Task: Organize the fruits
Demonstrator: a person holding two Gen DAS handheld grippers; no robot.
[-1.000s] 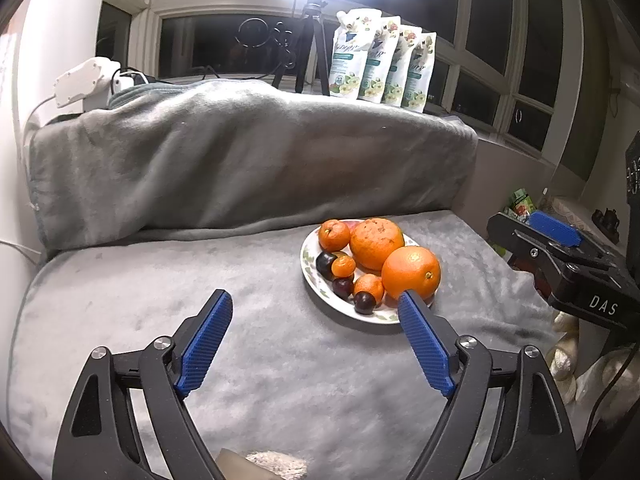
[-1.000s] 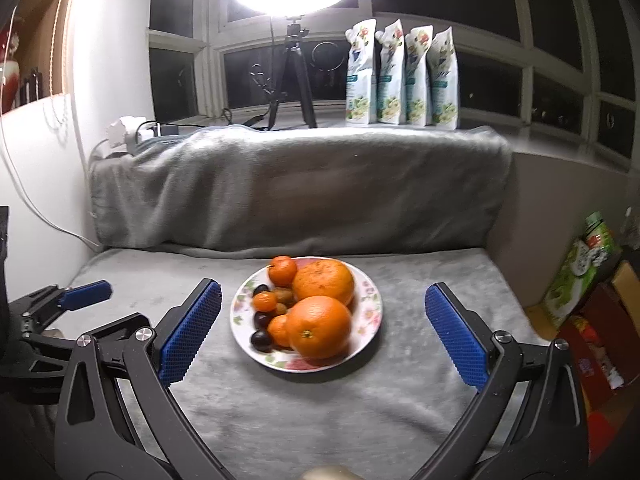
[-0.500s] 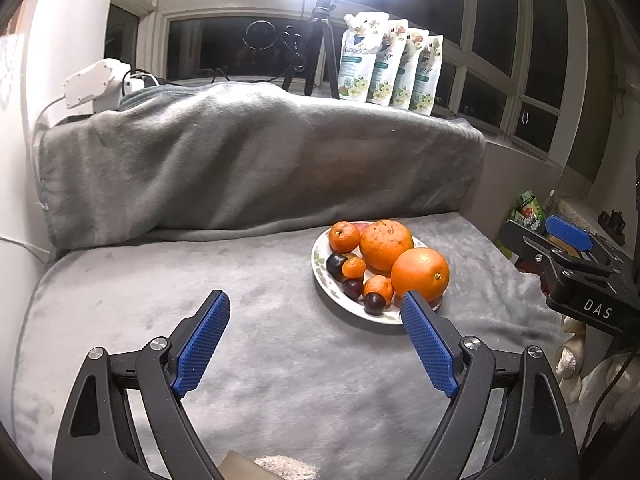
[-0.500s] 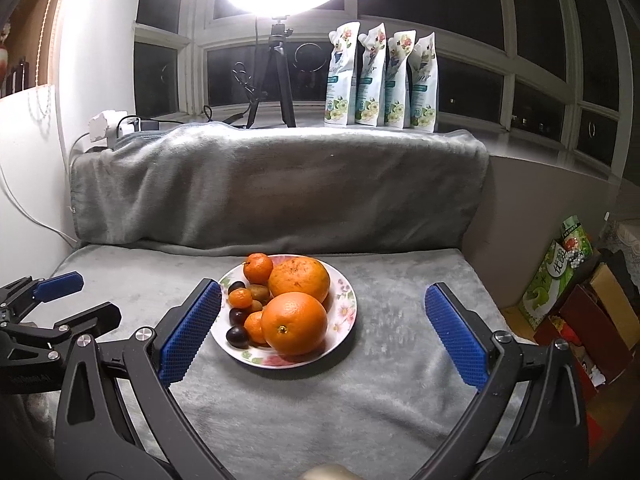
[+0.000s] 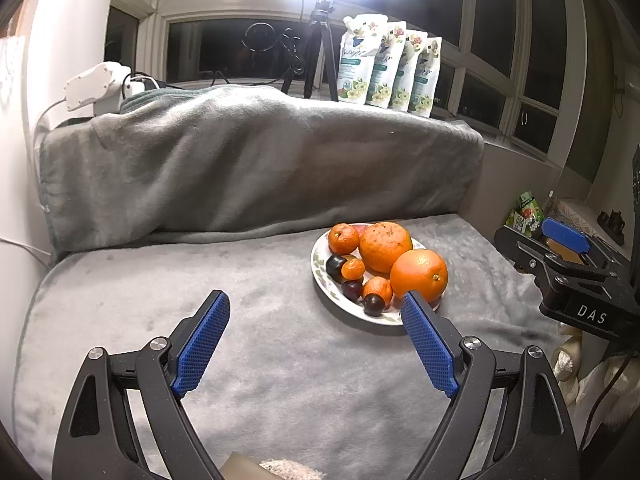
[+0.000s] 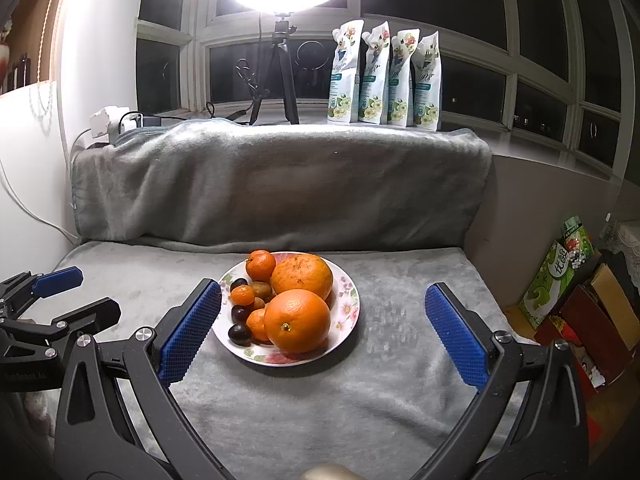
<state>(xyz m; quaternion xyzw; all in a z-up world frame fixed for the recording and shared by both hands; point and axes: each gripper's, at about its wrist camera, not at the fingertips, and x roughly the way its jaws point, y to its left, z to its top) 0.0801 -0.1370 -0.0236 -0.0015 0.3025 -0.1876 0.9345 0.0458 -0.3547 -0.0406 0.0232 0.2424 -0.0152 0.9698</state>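
Left wrist view: left tongs (image 5: pixel 314 308) spread wide, empty — plate (image 5: pixel 326 294) of fruit (image 5: pixel 384 264) now sits slightly farther right and lower than a second ago. Blanket (image 5: pixel 160 300) bare.

Right wrist view: right tongs (image 6: pixel 322 306) released, empty; they have swung left — plate (image 6: pixel 348 300) now between the pads. Fruit all heaped on it; fits sorting done or pending.

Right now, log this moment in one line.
left gripper open, empty | right gripper open, empty | oranges, dark plums on floral white plate | grey blanket
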